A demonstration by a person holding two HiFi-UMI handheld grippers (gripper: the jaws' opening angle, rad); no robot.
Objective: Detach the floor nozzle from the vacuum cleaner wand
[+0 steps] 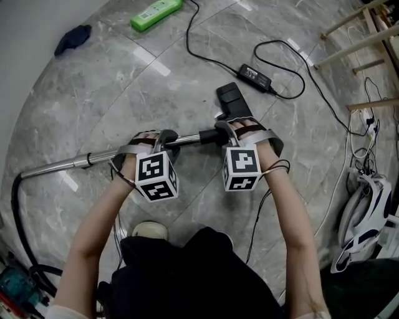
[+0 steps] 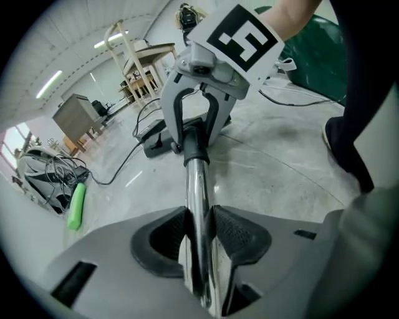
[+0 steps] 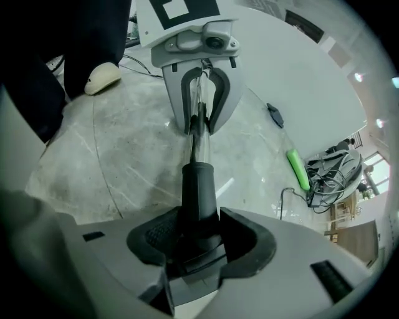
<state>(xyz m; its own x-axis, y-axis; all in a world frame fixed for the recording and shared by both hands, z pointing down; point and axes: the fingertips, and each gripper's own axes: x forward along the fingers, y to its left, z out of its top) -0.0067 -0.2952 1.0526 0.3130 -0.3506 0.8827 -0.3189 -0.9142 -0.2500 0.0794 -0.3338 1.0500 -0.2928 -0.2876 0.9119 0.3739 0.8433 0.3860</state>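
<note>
A chrome vacuum wand [image 1: 56, 166] lies across the grey floor, its right end in the black neck [image 1: 209, 136] of the floor nozzle [image 1: 232, 96]. My left gripper [image 1: 159, 141] points down onto the tube. In the left gripper view its pads [image 2: 234, 232] press on both sides of the chrome wand [image 2: 198, 187]. My right gripper [image 1: 240, 132] sits over the neck. In the right gripper view the black neck [image 3: 198, 187] fills the gap of that gripper [image 3: 199, 235] with the pads against it. Each gripper view shows the other gripper straddling the tube further along.
A black hose [image 1: 19, 224] curves off the wand's left end. On the floor beyond lie a green power strip [image 1: 156, 14], a black power adapter [image 1: 254, 76] with its cable, and a dark cloth [image 1: 72, 37]. Wooden furniture legs [image 1: 368, 31] and a white appliance [image 1: 365, 218] stand at the right.
</note>
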